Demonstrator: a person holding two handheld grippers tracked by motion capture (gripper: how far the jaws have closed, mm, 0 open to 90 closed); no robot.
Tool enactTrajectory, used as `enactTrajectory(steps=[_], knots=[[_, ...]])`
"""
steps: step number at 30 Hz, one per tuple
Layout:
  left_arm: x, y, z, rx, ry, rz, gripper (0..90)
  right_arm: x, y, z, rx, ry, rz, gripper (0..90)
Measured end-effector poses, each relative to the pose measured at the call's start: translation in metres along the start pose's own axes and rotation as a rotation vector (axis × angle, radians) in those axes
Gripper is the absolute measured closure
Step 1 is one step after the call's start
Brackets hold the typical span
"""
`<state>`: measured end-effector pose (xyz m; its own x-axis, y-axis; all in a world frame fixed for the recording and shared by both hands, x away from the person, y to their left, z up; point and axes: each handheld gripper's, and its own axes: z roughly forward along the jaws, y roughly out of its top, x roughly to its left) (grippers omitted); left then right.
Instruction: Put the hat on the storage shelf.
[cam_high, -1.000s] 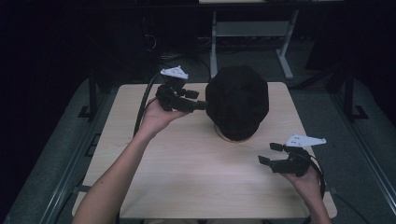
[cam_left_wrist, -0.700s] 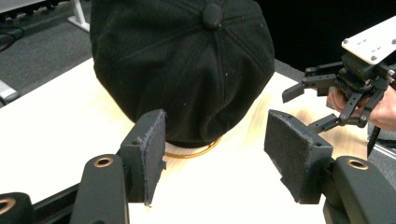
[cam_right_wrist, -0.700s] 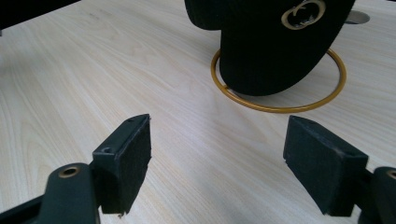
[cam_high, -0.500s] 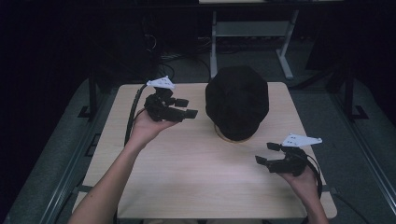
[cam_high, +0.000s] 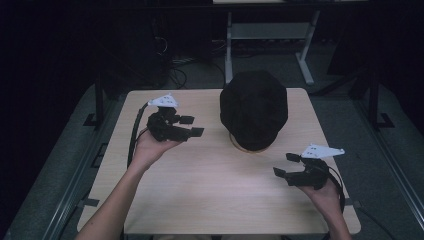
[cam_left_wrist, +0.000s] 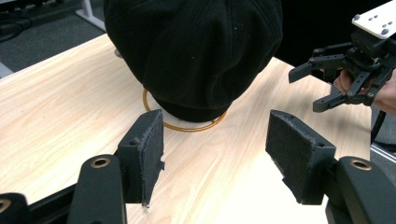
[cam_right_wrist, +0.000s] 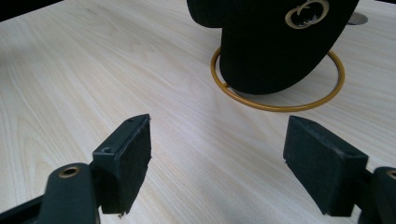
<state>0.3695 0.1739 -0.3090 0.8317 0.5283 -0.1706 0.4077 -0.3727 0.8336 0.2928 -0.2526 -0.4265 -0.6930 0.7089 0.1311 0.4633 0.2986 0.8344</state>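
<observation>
1. My left gripper (cam_high: 192, 126) hangs above the table (cam_high: 200, 200), left of the black hat (cam_high: 254, 109), its fingers (cam_left_wrist: 144, 154) spread and empty.
2. My right gripper (cam_high: 286, 165) hovers near the table's right edge, fingers (cam_right_wrist: 128, 156) apart, holding nothing.
3. The hat sits on a gold ring stand (cam_right_wrist: 280, 105), mid-table toward the far edge.

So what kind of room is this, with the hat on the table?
Probably a lab or workshop for recording. A bare wooden table holds just a black hat on a gold ring stand, and cables lie on the dark floor behind.
</observation>
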Motion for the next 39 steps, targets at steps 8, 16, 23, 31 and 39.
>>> enactTrajectory(steps=[8,16,23,31,39], knots=[[-0.001,-0.013,-0.009,-0.007,0.024,0.008,36.4,0.001,0.001,-0.002,-0.007,0.003,-0.005,23.0],[-0.002,-0.029,-0.015,-0.016,0.037,-0.004,35.4,0.004,0.002,0.001,0.008,0.001,-0.02,23.0],[0.0,-0.042,-0.017,-0.023,0.039,-0.025,35.0,0.004,0.001,0.0,0.01,-0.001,-0.02,23.0],[0.0,-0.055,-0.018,-0.014,0.054,-0.029,35.0,0.005,0.001,0.0,0.011,-0.002,-0.021,23.1],[-0.001,-0.068,-0.017,-0.009,0.06,-0.036,34.7,0.004,0.001,0.0,0.016,-0.002,-0.018,23.1]])
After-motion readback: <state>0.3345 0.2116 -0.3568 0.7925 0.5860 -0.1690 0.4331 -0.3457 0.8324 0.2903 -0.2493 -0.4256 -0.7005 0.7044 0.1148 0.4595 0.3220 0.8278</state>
